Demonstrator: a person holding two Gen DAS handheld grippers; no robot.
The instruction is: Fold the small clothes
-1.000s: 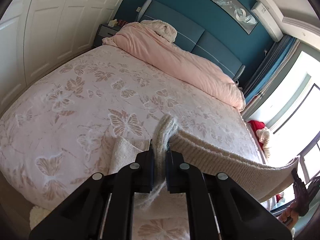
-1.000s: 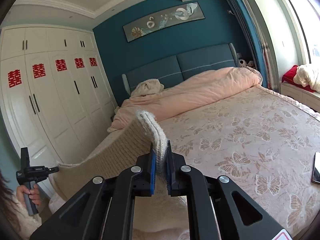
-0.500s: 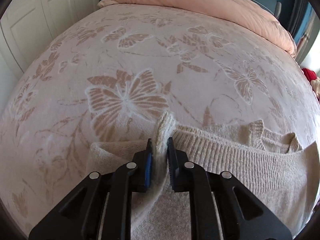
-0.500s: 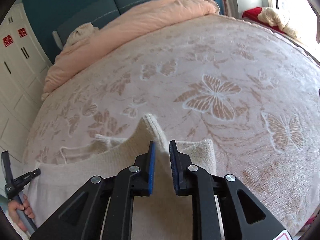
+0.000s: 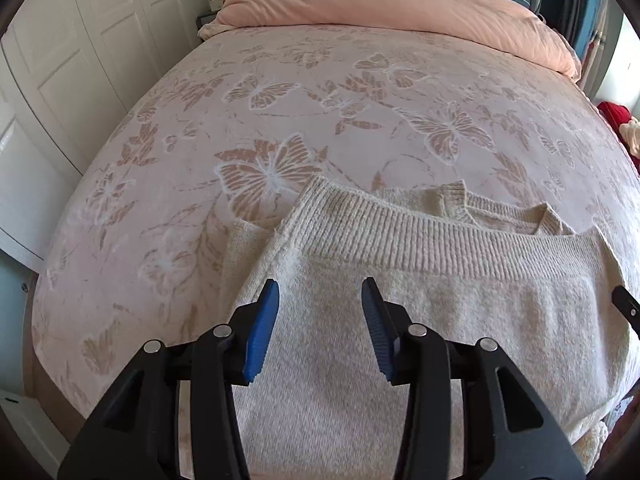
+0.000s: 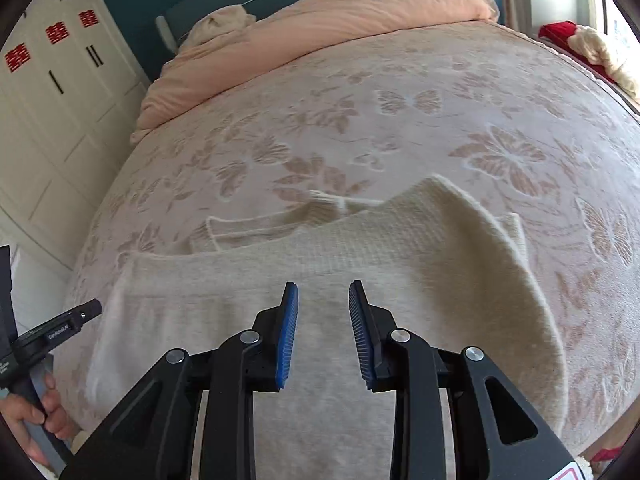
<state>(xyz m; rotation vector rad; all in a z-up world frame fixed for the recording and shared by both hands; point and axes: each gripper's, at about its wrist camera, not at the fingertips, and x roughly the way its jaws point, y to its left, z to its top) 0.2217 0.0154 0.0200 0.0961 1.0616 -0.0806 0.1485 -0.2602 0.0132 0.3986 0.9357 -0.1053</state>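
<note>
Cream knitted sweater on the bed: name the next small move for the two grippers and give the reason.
Probably take one side edge and fold it inward. The cream knitted sweater lies doubled on the pink butterfly-patterned bedspread, its ribbed hem just short of the neckline. The left hand-held gripper and right hand-held gripper both hang open and empty over it.

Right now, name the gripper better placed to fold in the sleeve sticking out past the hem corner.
Left. The left gripper is open just short of the ribbed hem, with the protruding sleeve close on its left. The right gripper hovers over the sweater body, farther from that corner.
</note>
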